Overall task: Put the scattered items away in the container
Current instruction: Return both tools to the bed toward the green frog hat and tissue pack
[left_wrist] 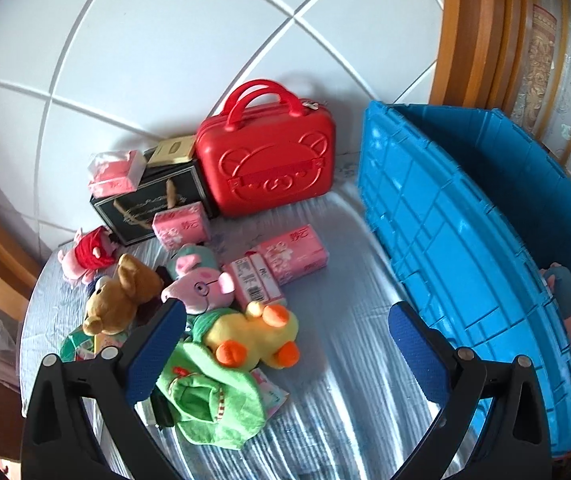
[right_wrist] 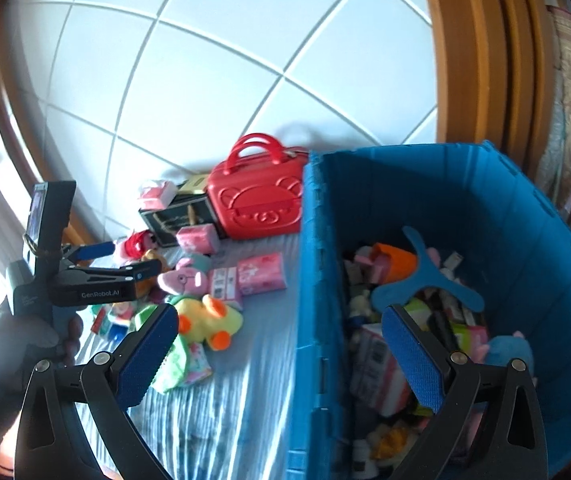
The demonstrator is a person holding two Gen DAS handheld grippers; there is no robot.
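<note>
A big blue crate (left_wrist: 457, 240) stands on the right of a striped cloth; in the right wrist view the crate (right_wrist: 317, 280) holds several toys and boxes. Scattered left of it lie a yellow duck plush (left_wrist: 253, 336), a pink pig plush (left_wrist: 201, 284), a brown bear (left_wrist: 121, 296), green cloth toy (left_wrist: 209, 404), pink tissue packs (left_wrist: 293, 254) and a red case (left_wrist: 269, 160). My left gripper (left_wrist: 285, 348) hangs open just above the duck, empty. My right gripper (right_wrist: 281, 352) is open and empty over the crate's near wall. The left gripper (right_wrist: 117, 260) also shows in the right wrist view, above the toys.
A black gift bag (left_wrist: 153, 204) and wrapped pink pack (left_wrist: 115, 172) sit behind the toys against the white tiled wall (left_wrist: 165, 40). Wooden frames (left_wrist: 481, 32) rise at the right. A hand (right_wrist: 25, 340) holds the left gripper's handle.
</note>
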